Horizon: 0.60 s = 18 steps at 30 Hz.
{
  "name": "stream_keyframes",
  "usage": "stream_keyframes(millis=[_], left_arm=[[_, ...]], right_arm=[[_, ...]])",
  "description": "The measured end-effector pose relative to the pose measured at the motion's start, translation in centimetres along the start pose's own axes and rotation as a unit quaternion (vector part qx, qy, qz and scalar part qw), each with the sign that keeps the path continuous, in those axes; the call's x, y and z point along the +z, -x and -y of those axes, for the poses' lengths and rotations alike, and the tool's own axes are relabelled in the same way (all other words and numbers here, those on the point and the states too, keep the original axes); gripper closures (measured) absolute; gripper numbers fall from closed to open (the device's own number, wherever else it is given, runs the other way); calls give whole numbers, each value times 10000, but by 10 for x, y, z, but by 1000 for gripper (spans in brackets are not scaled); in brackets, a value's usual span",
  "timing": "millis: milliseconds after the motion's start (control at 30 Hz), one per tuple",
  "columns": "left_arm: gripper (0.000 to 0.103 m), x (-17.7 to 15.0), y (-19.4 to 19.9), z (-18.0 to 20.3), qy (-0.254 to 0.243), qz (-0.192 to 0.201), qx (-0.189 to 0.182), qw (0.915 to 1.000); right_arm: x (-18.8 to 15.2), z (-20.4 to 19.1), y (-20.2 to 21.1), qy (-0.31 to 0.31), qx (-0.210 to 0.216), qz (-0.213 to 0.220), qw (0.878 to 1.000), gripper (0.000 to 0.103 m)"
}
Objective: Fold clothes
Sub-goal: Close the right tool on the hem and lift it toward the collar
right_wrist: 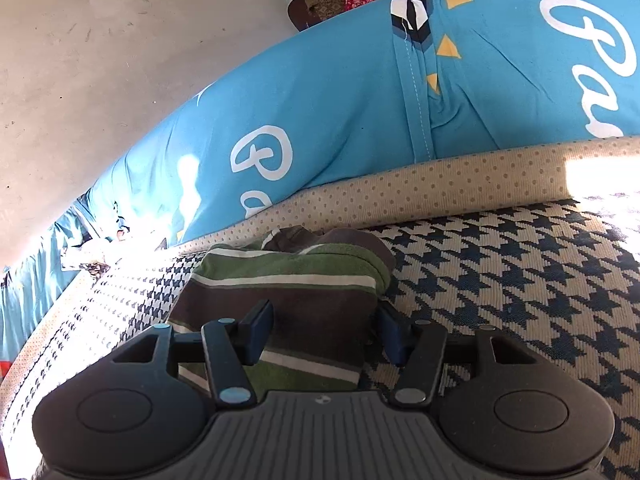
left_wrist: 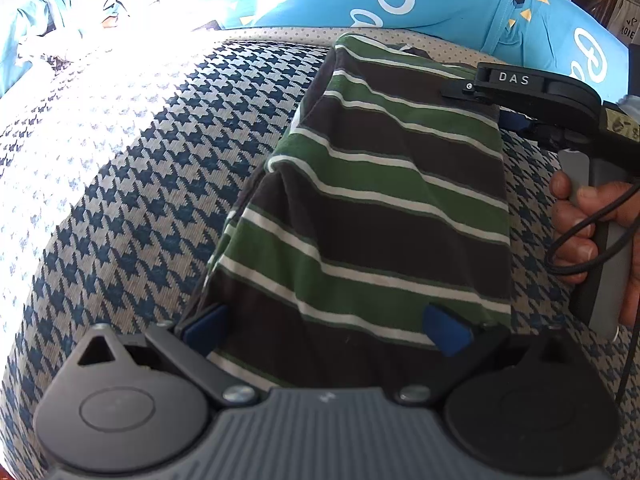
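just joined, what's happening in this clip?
A person is folding a green, brown and white striped shirt on a houndstooth-patterned surface, with a handheld gripper in each hand. The shirt already lies folded into a narrow strip. The left gripper sits open over its near end, fabric between its blue pads. The right gripper is at the far end, also open and straddling the shirt's edge; a hand holds its handle. Neither is clamping yet. A blue printed cloth lies beyond.
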<state>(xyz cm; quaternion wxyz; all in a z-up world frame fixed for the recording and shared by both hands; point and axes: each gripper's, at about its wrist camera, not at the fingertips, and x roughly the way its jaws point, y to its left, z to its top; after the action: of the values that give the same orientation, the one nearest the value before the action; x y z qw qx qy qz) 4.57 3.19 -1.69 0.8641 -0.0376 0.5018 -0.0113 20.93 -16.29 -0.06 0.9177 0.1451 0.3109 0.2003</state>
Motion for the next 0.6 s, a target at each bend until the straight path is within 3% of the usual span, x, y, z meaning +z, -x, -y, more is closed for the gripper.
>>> stream_keyframes(millis=[133, 200, 300, 467, 600], left_arm=[[0, -1, -2, 4, -119, 29, 88, 9999], [0, -1, -2, 6, -179, 46, 133, 9997], [0, -1, -3, 8, -244, 89, 155, 9995], [0, -1, -2, 8, -317, 190, 65, 9993], [0, -1, 2, 3, -366, 284, -260, 9986]], right_arm=[[1, -1, -7, 57, 46, 26, 10000, 60], [2, 3, -8, -23, 100, 21, 9999, 75], [3, 9, -7, -244, 164, 31, 9996, 85], [3, 5, -3, -324, 37, 88, 9994, 92], [7, -2, 10, -327, -218, 224, 9990, 94]])
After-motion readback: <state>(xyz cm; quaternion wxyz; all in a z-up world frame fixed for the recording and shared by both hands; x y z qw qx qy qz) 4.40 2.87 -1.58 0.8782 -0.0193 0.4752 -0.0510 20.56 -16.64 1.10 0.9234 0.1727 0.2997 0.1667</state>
